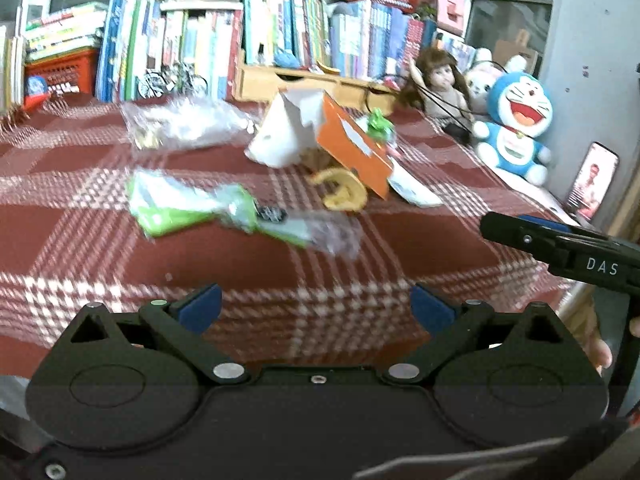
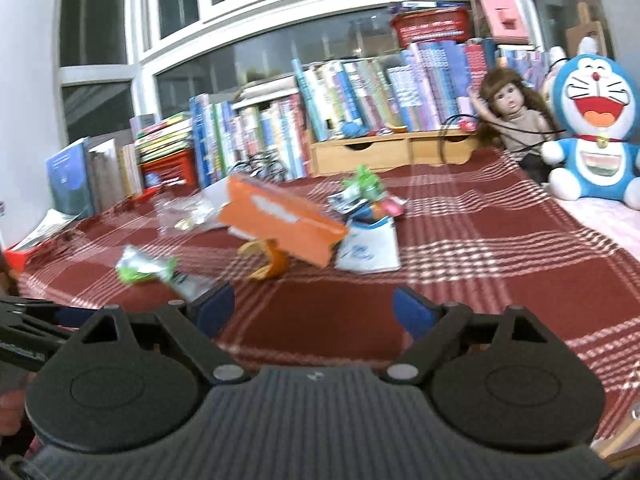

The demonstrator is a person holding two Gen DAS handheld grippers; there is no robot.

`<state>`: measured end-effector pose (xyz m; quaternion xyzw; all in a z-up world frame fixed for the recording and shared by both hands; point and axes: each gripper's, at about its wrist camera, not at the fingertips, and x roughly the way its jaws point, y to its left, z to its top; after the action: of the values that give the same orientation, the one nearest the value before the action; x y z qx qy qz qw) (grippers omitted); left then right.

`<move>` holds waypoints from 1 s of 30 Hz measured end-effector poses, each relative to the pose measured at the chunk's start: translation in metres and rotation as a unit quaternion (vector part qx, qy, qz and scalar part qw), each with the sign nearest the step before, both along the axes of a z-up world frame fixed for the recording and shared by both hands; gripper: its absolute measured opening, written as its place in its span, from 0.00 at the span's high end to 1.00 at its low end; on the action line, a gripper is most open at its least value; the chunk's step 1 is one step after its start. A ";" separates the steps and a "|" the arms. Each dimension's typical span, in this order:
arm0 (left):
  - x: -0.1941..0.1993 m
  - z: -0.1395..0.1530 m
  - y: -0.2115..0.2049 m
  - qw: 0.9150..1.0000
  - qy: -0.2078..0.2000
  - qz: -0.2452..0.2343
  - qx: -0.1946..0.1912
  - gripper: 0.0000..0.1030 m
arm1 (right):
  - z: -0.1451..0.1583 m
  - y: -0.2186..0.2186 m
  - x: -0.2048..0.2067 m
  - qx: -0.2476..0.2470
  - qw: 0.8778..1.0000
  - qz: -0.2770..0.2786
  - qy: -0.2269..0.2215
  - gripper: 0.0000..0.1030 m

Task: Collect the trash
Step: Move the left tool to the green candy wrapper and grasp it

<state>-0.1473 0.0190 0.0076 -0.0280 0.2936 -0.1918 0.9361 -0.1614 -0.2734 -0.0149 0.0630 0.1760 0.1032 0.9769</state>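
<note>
Across the worktop (image 1: pixel 120 248), with its red checked cloth, the trash lies scattered around an orange carton (image 1: pixel 352 148) that sits tilted near the middle. Leaning against the carton's far side is a white paper piece (image 1: pixel 284 132); just in front of it curls a strip of orange peel (image 1: pixel 344 190). Nearer than the carton, off to its left, lies a green wrapper (image 1: pixel 188 208) with clear film trailing from it, and farther back on that side a clear plastic bag (image 1: pixel 180 120). Beside the carton's right end rest a white packet (image 2: pixel 370 250) and a small green crumple (image 2: pixel 366 184).

Both tools hover over the near edge, short of the carton. The left gripper (image 1: pixel 316 308) stands wide with nothing between its pads, and the right gripper (image 2: pixel 314 312) is likewise wide and empty.

All of this looks light. I'd guess the wrappers and bag are thin, slippery and apt to slide on the cloth, so pinching a bunched fold would serve best. The carton seems stiffer; its raised edge offers a firm hold. The peel is limp, best taken across its curl.
</note>
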 end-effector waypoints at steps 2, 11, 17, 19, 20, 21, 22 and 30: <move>0.008 0.002 0.000 1.000 -0.006 0.009 -0.004 0.03 | 0.000 -0.004 0.008 -0.002 1.000 -0.016 0.001 0.10; 0.042 -0.003 0.006 0.997 0.011 0.053 -0.048 0.03 | -0.008 -0.004 0.052 -0.024 0.999 -0.034 0.034 0.12; 0.064 -0.011 0.022 0.990 0.038 0.091 -0.105 0.02 | -0.014 0.005 0.082 -0.045 0.996 -0.050 0.050 0.12; 0.079 -0.015 0.029 0.985 0.047 0.107 -0.129 0.02 | -0.015 0.007 0.090 -0.052 0.996 -0.052 0.053 0.12; 0.087 -0.017 0.032 0.982 0.051 0.120 -0.135 0.03 | -0.015 0.008 0.095 -0.056 0.996 -0.052 0.054 0.12; 0.094 -0.018 0.034 0.980 0.051 0.132 -0.139 0.03 | -0.016 0.010 0.099 -0.061 0.995 -0.053 0.054 0.11; 0.100 -0.019 0.035 0.979 0.046 0.142 -0.141 0.04 | -0.017 0.011 0.104 -0.066 0.995 -0.054 0.056 0.11; 0.130 -0.027 0.022 0.983 0.028 0.143 -0.109 0.70 | -0.020 0.009 0.150 -0.080 0.991 -0.044 0.102 0.12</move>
<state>-0.0173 0.0406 -0.0190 -0.1772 0.2903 -0.0862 0.9364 -0.0117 -0.2645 -0.0347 0.0027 0.2791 0.0390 0.9595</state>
